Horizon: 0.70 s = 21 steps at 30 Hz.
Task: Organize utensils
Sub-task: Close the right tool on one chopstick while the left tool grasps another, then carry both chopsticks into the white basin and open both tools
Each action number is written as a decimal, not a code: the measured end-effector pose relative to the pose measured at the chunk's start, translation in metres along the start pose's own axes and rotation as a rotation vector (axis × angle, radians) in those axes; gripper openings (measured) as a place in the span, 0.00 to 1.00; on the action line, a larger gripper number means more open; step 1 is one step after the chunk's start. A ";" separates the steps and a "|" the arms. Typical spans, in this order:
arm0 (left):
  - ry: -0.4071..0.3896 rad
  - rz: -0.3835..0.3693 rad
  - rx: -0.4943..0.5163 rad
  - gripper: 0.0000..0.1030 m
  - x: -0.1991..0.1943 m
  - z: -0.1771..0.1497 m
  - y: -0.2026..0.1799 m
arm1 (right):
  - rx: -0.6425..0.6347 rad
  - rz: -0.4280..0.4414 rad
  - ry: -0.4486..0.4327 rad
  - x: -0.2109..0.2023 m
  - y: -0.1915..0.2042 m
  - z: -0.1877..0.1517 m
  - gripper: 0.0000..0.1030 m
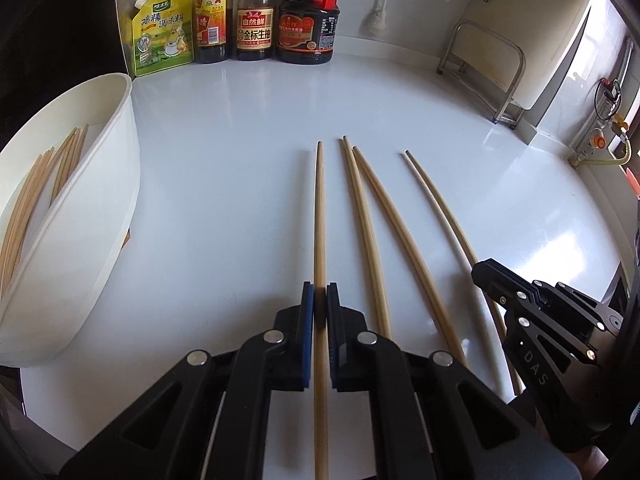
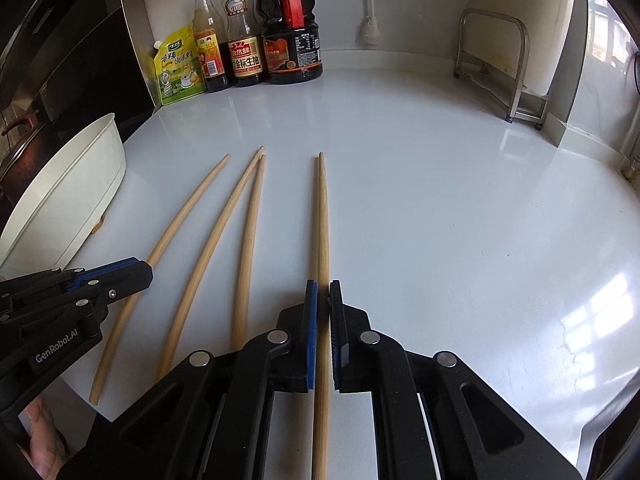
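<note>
Several long bamboo chopsticks lie side by side on the white counter (image 1: 240, 128). My left gripper (image 1: 320, 294) is shut on the leftmost chopstick (image 1: 319, 208), which runs straight between its blue pads. My right gripper (image 2: 323, 292) is shut on the rightmost chopstick (image 2: 323, 216). Two more chopsticks (image 1: 372, 216) lie between them, tips nearly touching; they also show in the right wrist view (image 2: 228, 224). A white tub (image 1: 88, 184) at the left holds several thin chopsticks (image 1: 36, 184). Each gripper shows in the other's view, the right (image 1: 536, 304) and the left (image 2: 80, 284).
Sauce bottles (image 1: 256, 20) and a yellow seasoning pouch (image 1: 162, 32) stand along the back wall. A metal rack (image 1: 488, 68) stands at the back right. A dark stove area (image 2: 48, 60) lies left of the tub. The counter's front edge is just below the grippers.
</note>
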<state>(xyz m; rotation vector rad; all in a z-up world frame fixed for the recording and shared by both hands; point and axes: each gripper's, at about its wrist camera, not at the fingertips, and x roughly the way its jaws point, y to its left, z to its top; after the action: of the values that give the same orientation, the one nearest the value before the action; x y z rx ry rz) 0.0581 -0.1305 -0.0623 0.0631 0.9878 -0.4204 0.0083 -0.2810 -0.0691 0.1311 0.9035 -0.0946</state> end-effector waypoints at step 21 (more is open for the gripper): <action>-0.225 -0.049 -0.128 0.07 -0.135 0.044 0.095 | -0.053 0.212 -0.157 -0.050 0.100 0.079 0.06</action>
<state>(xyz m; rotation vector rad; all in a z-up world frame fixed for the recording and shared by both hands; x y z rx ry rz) 0.0640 -0.0114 0.0603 -0.1217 0.7933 -0.3986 0.0526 -0.1929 0.0262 0.1667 0.7303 0.1150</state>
